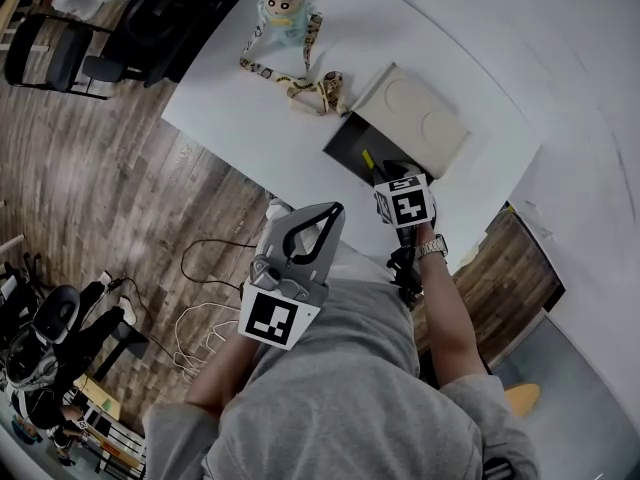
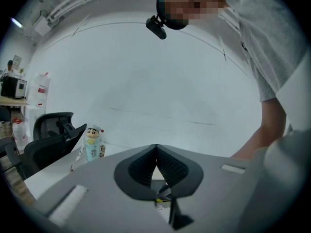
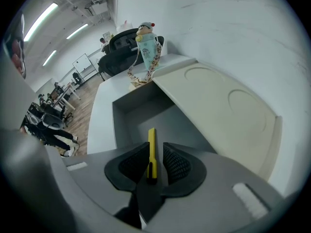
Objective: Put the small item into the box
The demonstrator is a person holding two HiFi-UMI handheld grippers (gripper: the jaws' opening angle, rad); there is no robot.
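Observation:
The small item is a slim yellow stick (image 3: 151,152) with a black end. My right gripper (image 3: 153,148) is shut on it, and it points out over the grey inside of the open box (image 3: 141,115). From the head view the yellow item (image 1: 367,160) pokes past the right gripper (image 1: 384,172) above the box's dark hollow (image 1: 345,146). The beige lid (image 1: 415,118) lies flipped back to the right. My left gripper (image 1: 336,209) hangs near the person's chest, off the table edge, its jaws shut on nothing (image 2: 156,148).
A pale blue cartoon-figure bottle (image 1: 285,13) with a patterned lanyard (image 1: 300,83) stands at the table's far end, left of the box. Black office chairs (image 1: 170,18) sit beyond that corner. Cables (image 1: 200,318) lie on the wooden floor.

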